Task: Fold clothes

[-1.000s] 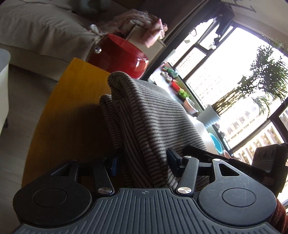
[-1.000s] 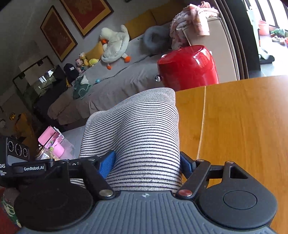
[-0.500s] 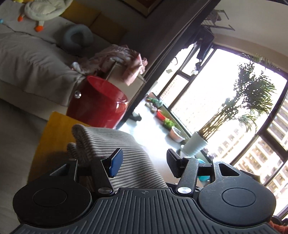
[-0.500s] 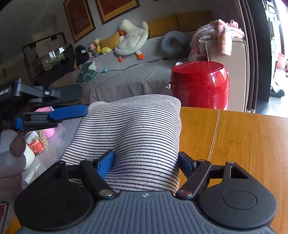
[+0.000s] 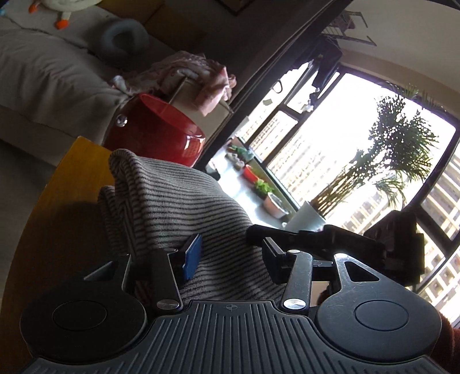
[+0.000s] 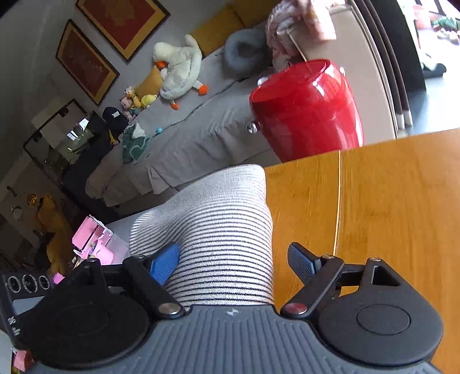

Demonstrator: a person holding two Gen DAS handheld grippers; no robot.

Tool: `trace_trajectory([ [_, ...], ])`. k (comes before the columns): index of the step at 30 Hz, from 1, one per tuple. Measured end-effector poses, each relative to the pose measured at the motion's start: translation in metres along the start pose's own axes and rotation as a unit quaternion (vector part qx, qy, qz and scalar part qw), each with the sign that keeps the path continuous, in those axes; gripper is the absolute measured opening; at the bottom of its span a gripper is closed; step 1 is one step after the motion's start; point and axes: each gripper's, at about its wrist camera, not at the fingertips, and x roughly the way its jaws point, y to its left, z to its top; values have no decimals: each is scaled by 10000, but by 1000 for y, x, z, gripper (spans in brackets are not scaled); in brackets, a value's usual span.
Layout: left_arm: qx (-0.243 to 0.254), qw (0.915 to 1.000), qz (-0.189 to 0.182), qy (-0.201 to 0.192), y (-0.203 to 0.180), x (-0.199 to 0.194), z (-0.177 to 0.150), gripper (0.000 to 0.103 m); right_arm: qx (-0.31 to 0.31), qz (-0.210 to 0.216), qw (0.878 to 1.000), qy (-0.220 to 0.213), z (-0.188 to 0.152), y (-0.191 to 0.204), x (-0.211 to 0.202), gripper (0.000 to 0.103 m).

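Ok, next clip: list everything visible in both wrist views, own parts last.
striped garment: one, grey-white with dark stripes, bunched on the table's near-left part
table: one, yellow-orange wood
red drum: one, glossy, beyond the table
sofa: one, grey
pink blanket: one, over the sofa arm
plush duck: one, white, on the sofa
framed pictures: two, red and gold, on the wall
potted palm: one, green, by the window
left gripper: jaws open astride the garment
right gripper: jaws open
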Motion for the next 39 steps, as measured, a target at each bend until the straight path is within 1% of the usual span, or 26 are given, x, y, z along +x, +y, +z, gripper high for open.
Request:
trace_trajectory([
  [1, 59, 10000, 11, -6, -1, 0, -1, 51, 95, 109, 9999, 3, 0, 1, 4, 79],
  [2, 49, 10000, -8, -19, -1, 0, -1, 53, 129, 175, 9998, -24, 0, 3, 7, 77],
  [4, -47, 10000, -70, -40, 3, -2, 0, 54, -82, 233, 9996, -148, 1, 9, 2, 74],
  [6, -112, 9998, -134, -31, 6, -1, 0, 54, -162, 277, 9994, -163, 2, 6, -2, 72],
  [7, -117, 9998, -164, -19, 7, 1, -1, 54, -236, 141, 9995, -159, 1, 5, -2, 71],
  [10, 98, 9999, -110, -12, 1, 4, -3, 54, -444, -235, 9986, -167, -2, 4, -4, 73],
  [12, 184, 9998, -73, -27, -1, 4, -4, 55, -503, -299, 9979, -288, -6, 8, -13, 73],
  [14, 111, 9999, -117, -30, 1, 3, -3, 55, -591, -339, 9968, -415, -12, 12, -24, 77],
  [16, -28, 9998, -190, -28, 6, 3, -2, 55, -568, -251, 9971, -436, -21, 10, -37, 79],
  [19, -203, 9995, -229, -73, 8, 0, 0, 55, -147, -64, 9994, -307, -33, -2, -44, 80],
  [21, -352, 9991, -196, -118, 7, -6, 4, 55, 94, 42, 9997, -235, -40, -10, -48, 81],
  [22, -374, 9991, -146, -166, 4, -12, 5, 56, 110, 48, 9997, -236, -42, -11, -48, 81],
  [25, -211, 9990, 173, -348, -11, -34, 6, 59, 135, 74, 9996, -246, -46, -14, -47, 82],
  [27, -184, 9984, 387, -368, -16, -44, 0, 59, 154, 114, 9995, -250, -46, -14, -47, 82],
  [30, -254, 9984, 426, -262, -14, -49, -13, 54, 162, 189, 9994, -223, -47, -14, -46, 83],
  [32, -212, 9985, 457, -225, -13, -47, -18, 54, 110, 196, 9996, -183, -50, -12, -45, 83],
  [35, -215, 9988, 380, -218, -9, -46, -18, 54, 112, 221, 9996, -116, -51, -9, -42, 83],
  [36, -224, 9989, 348, -217, -8, -45, -18, 54, 138, 256, 9995, -84, -51, -8, -42, 81],
  [37, -242, 9989, 328, -219, -6, -45, -19, 54, 132, 282, 9995, -70, -51, -5, -41, 75],
  [39, -275, 9989, 310, -226, -4, -45, -20, 54, -150, 365, 9991, -175, -48, 6, -47, 72],
])
